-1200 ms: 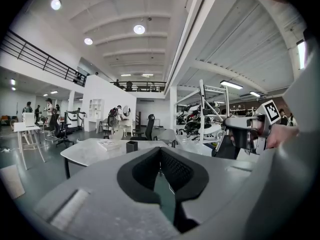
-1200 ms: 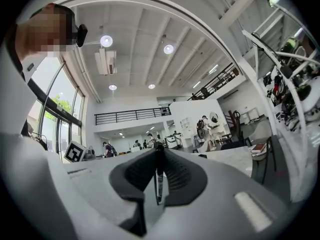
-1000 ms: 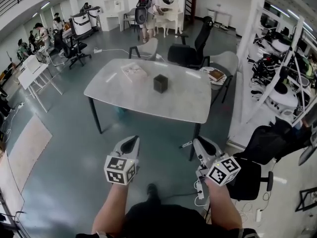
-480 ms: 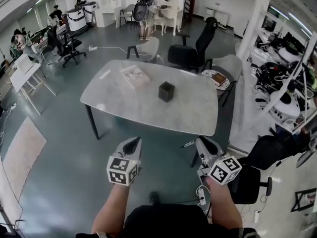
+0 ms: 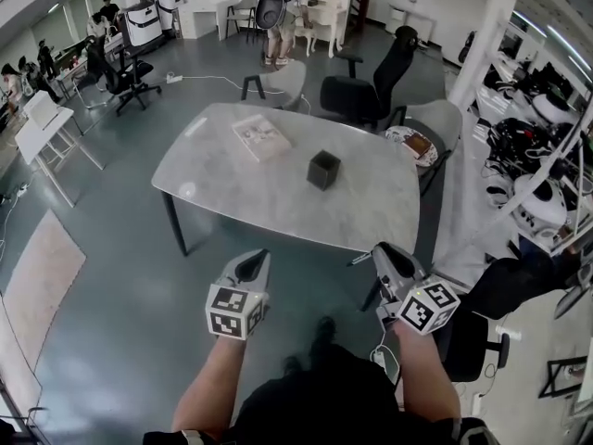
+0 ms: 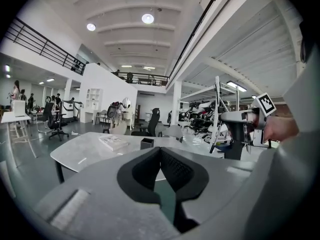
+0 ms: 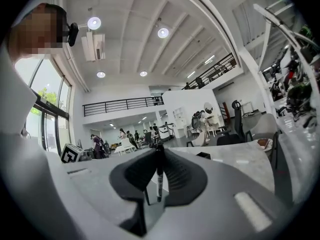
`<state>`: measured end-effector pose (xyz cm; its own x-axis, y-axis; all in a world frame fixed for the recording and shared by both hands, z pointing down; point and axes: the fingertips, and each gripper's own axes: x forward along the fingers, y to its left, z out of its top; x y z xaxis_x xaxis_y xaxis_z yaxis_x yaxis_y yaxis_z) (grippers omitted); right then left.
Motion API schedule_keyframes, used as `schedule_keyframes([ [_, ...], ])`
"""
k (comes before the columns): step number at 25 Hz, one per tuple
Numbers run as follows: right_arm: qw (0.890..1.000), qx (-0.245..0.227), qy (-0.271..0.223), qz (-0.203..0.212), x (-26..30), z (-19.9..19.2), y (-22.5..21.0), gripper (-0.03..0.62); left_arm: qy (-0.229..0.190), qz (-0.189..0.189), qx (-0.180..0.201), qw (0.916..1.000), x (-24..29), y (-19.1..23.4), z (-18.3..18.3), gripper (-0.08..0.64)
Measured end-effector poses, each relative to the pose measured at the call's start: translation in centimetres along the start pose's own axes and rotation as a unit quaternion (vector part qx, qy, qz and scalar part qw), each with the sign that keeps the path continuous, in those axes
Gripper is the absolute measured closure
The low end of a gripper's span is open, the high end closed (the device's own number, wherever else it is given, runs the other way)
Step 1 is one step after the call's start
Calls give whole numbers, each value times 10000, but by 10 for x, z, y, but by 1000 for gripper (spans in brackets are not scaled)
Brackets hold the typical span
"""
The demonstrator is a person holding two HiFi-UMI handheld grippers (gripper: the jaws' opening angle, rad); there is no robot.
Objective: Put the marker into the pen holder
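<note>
Two grippers are held off the near edge of the tabletop (image 5: 278,193), above the floor. Left gripper (image 5: 250,265): jaws are seen pressed together in the left gripper view, nothing between them. Right gripper (image 5: 387,256): jaws are clamped on the marker (image 7: 159,176), which is gripped crosswise, with one end sticking out past the pads. The marker is thus carried short of the tabletop's near right corner. Pen holder (image 5: 323,170) is stood upright near the middle of the tabletop, well apart from both grippers. A book (image 5: 260,138) is laid toward the far left corner, apart from the pen holder.
</note>
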<state>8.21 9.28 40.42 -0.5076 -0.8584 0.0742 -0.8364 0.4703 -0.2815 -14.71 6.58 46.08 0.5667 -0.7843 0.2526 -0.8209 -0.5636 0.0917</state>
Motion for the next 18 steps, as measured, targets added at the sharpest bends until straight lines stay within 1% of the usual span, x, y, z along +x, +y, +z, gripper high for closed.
schedule_keyframes([
  [5, 9999, 125, -79, 0, 33, 3, -24, 547, 73, 88, -63, 9999, 26, 24, 3, 549],
  [9, 9997, 240, -107, -14, 60, 9, -51, 548, 195, 104, -84, 9997, 58, 39, 10, 549],
  [14, 9988, 486, -6, -26, 108, 5, -109, 548, 444, 109, -111, 9989, 129, 56, 8, 549],
  [18, 9982, 594, 55, -45, 154, 15, -163, 548, 590, 69, -142, 9981, 196, 68, 16, 549],
])
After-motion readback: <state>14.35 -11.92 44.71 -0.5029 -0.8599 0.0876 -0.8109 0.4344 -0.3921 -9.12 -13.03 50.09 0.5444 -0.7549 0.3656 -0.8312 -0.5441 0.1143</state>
